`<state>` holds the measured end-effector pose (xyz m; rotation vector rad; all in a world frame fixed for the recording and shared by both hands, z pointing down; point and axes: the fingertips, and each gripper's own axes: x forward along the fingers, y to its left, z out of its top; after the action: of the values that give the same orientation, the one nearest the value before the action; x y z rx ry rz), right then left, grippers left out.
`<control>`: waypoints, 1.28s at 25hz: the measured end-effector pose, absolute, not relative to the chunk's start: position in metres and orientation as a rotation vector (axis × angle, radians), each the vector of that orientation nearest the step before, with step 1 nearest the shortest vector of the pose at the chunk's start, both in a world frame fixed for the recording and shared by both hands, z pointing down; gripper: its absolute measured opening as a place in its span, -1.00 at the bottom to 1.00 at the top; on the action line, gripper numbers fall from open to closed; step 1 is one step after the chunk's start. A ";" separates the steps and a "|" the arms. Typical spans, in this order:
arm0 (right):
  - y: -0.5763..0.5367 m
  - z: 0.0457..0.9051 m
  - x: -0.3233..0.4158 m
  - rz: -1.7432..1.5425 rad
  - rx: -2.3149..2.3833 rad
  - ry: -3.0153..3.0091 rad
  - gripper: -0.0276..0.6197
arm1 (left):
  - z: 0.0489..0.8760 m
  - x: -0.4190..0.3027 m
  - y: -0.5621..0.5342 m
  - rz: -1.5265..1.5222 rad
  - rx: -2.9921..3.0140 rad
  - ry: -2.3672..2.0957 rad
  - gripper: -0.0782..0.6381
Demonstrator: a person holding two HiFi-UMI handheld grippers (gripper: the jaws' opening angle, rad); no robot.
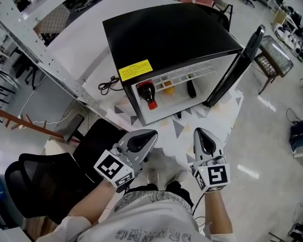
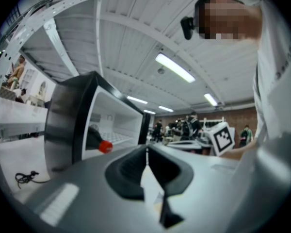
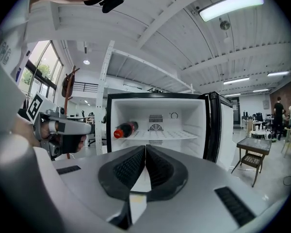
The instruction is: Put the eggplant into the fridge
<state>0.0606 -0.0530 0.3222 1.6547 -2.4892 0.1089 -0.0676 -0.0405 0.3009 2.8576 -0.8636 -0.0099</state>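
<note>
Head view: the black mini fridge [image 1: 166, 34] sits on a white table [image 1: 86, 49], with its door [image 1: 237, 67] swung open to the right. A yellow label [image 1: 135, 70] is stuck near the front edge of its top. Inside, left to right, are a cola bottle [image 1: 147, 94] with a red cap, a small orange item [image 1: 168, 88], and the dark, elongated eggplant [image 1: 191, 88]. The eggplant is already inside the fridge, right of centre; which level it lies on cannot be told here. A black cord [image 1: 108, 84] lies on the table just left of the fridge. The left gripper [image 1: 150, 135] and right gripper [image 1: 201, 134] are held side by side in front of the fridge, well apart from it.

Left gripper view: the left gripper [image 2: 146, 154] has its jaws clenched, pads meeting along a thin seam, with nothing between them. The fridge [image 2: 87, 120] is seen at an angle on the left and the bottle's red cap is visible. The cord [image 2: 25, 177] is at lower left.

Right gripper view: the right gripper [image 3: 145, 152] has its jaws pressed together and is empty. The fridge [image 3: 157, 115] faces the camera squarely with the door [image 3: 218, 125] open at right. The cola bottle [image 3: 125, 129] lies on the wire shelf. The eggplant is not visible; the gripper body blocks the lower compartment. The left gripper [image 3: 63, 130] shows at the left edge.
</note>
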 end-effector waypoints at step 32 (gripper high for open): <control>-0.041 0.310 0.039 0.115 1.587 -2.514 -0.91 | 0.297 -0.076 -0.040 -0.045 2.857 -0.871 -0.74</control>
<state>0.0387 -0.0408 0.3101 1.5868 -2.5142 0.1151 -0.0759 -0.0402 0.2966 2.8572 -0.8714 -0.0449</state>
